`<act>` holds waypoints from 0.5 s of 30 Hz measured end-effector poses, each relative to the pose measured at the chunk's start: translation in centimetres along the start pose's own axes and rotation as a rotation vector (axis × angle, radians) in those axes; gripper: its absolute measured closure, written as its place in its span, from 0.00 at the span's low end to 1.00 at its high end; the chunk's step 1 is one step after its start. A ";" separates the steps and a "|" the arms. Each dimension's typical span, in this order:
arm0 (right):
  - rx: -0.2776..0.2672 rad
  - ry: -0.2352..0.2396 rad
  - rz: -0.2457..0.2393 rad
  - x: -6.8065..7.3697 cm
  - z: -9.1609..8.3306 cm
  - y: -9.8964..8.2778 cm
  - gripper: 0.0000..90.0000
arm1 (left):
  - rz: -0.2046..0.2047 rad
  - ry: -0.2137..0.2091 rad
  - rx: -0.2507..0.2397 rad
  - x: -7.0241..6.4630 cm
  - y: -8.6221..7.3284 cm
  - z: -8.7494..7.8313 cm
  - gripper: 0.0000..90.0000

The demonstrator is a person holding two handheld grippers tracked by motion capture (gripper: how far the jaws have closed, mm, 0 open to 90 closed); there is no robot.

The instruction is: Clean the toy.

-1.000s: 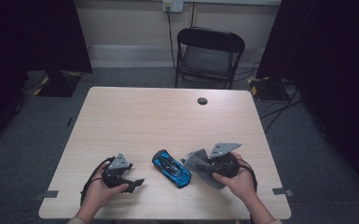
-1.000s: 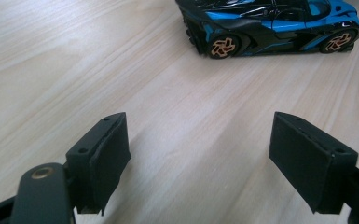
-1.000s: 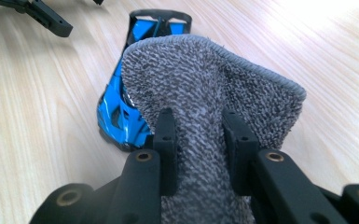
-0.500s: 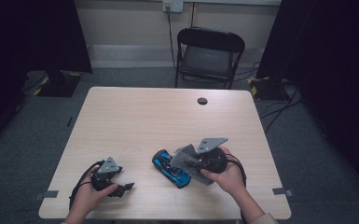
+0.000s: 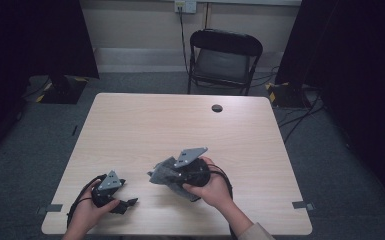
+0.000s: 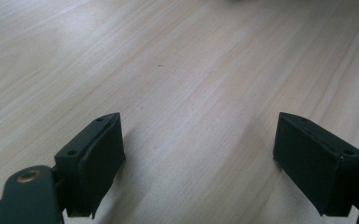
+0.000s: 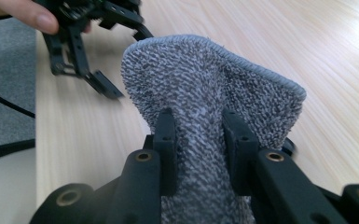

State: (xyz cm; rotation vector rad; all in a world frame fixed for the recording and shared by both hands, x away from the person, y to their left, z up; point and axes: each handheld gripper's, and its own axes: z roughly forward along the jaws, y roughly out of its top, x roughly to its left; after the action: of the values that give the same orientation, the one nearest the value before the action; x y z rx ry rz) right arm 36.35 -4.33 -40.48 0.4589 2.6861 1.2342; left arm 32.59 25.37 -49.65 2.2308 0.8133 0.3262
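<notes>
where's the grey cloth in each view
high view: the grey cloth sits front of centre on the table, bunched at the tip of the right gripper.
right gripper view: cloth rises at centre, pinched between that gripper's own jaws.
left gripper view: bare wood between open jaws, no cloth.
shared landmark: the light wood table.

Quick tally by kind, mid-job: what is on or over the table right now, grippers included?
Grippers: 2. The left gripper has nothing between its jaws, which have just been opening; the right gripper is clamped on the cloth.
Grey cloth: 1
Small black round disc: 1
Total: 4
</notes>
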 end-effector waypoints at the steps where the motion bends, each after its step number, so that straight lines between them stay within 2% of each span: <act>1: 0.000 0.006 -0.002 0.3 0.4 0.3 0.79 | -0.001 -0.001 -0.003 0.0 -0.1 0.0 0.17; 8: 0.019 0.040 -0.025 1.8 3.1 1.2 0.79 | -0.001 0.001 -0.030 0.4 -1.1 -0.7 0.17; 15: 0.035 0.064 -0.027 3.0 5.5 1.4 0.79 | -0.003 0.004 -0.033 0.7 -1.5 -1.1 0.17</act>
State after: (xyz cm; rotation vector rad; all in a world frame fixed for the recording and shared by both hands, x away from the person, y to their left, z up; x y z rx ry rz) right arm 35.21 1.48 -43.02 0.3930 2.7617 1.2162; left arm 31.93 27.21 -49.95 2.1989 0.8079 0.3401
